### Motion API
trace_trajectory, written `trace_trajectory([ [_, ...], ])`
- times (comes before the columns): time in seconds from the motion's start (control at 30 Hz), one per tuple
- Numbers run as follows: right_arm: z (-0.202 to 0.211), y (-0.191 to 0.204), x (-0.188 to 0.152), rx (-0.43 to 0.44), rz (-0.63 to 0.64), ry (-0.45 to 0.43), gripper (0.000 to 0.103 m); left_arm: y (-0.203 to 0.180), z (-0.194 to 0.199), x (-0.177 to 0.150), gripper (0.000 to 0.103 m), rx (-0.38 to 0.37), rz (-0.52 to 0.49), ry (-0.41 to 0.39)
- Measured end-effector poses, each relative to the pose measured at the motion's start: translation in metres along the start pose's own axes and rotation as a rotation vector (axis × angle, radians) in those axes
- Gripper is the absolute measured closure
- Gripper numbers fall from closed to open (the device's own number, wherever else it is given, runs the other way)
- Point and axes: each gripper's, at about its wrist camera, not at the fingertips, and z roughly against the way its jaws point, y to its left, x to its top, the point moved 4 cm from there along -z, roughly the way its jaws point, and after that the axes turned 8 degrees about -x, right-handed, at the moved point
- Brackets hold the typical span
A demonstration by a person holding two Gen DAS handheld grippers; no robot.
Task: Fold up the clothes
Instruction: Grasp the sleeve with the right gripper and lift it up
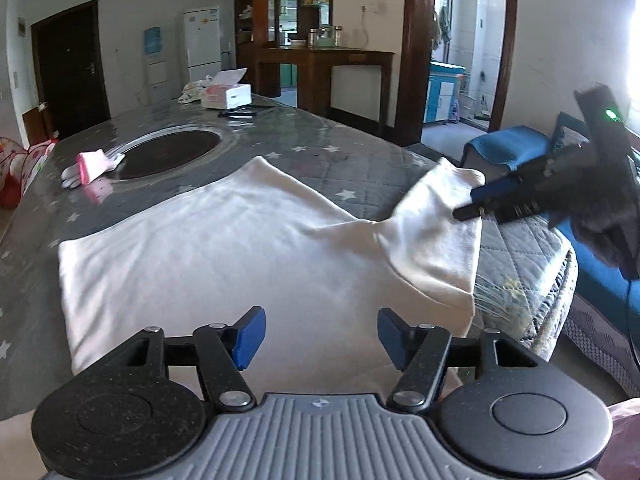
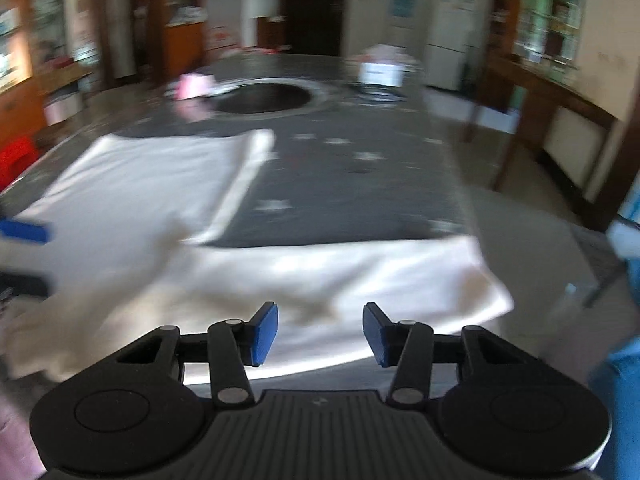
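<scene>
One white garment point(image 1: 224, 248) is counted on one grey star-patterned table point(image 1: 352, 168). Two grippers are seen, the left gripper point(image 1: 320, 338) and the right gripper point(image 2: 320, 334). One dark round inset point(image 1: 168, 152), one pink-and-white cloth item point(image 1: 92, 166), one white box point(image 1: 232, 94) and one white fridge point(image 1: 203, 38) are counted.

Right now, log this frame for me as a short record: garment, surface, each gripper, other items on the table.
garment: white shirt spread on the table, right sleeve at the table's edge
surface: grey star-print cover with a dark round inset
left gripper: open, over the shirt's near edge, nothing between the jaws
right gripper: open, empty, over the sleeve; its view is blurred
other items: pink-and-white cloth by the inset, white box at the far end
</scene>
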Motion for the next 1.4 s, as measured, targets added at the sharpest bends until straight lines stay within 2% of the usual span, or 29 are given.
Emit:
trace_trajectory([
  [0.2,-0.021,-0.051,-0.002,-0.154,-0.123,0.003,0.060,-0.009,-0.007,0.001,0.033,-0.011,-0.017,0.013],
  [0.4,-0.039,-0.080,-0.004,-0.173,-0.211,0.016,0.061,-0.017,-0.013,0.002,0.033,-0.021,-0.045,0.029],
  [0.63,-0.039,-0.084,-0.004,-0.145,-0.229,0.001,0.091,-0.022,-0.018,0.004,0.030,-0.018,-0.058,0.033],
  [0.8,-0.026,-0.086,-0.003,-0.142,-0.255,-0.037,0.096,-0.025,-0.026,0.006,0.030,-0.018,-0.066,0.042],
  [1.1,0.028,-0.068,0.027,-0.013,-0.225,-0.149,0.097,-0.030,-0.044,0.009,0.030,-0.016,-0.066,0.052],
  [1.4,0.082,-0.019,0.085,0.173,-0.118,-0.244,0.098,-0.033,-0.047,0.006,0.028,-0.020,-0.078,0.048],
])
